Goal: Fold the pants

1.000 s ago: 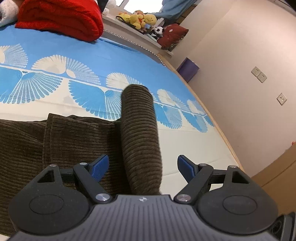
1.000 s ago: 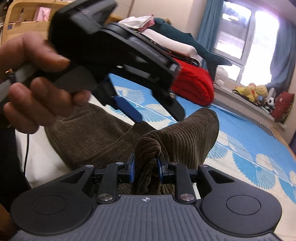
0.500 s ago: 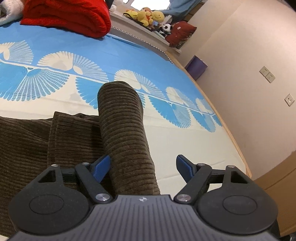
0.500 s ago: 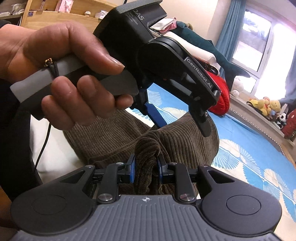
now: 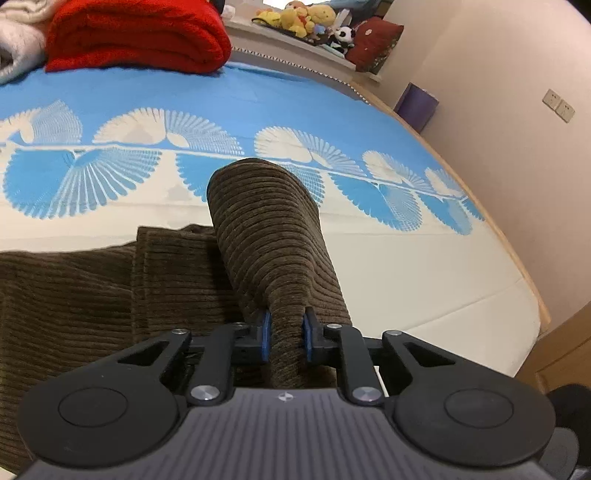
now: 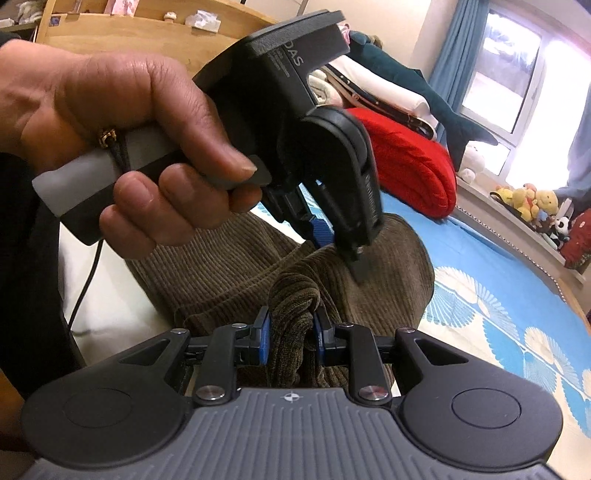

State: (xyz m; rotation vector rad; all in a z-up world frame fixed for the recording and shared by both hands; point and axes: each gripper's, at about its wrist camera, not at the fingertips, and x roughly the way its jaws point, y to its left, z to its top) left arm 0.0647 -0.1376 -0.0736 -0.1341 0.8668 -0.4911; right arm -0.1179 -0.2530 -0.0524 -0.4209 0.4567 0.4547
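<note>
My left gripper (image 5: 285,339) has its jaws pinched on a raised fold of the brown corduroy pants (image 5: 266,236); my right gripper (image 6: 291,338) pinches another bunched edge. The pants lie at the near side of the bed (image 5: 424,266), bare sheet beyond toward the red blanket (image 5: 136,33).

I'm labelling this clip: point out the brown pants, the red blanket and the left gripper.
brown pants (image 5: 266,229), left wrist view, raised corduroy fold.
red blanket (image 5: 140,35), left wrist view, folded top.
left gripper (image 5: 285,338), left wrist view, between its fingertips.
</note>
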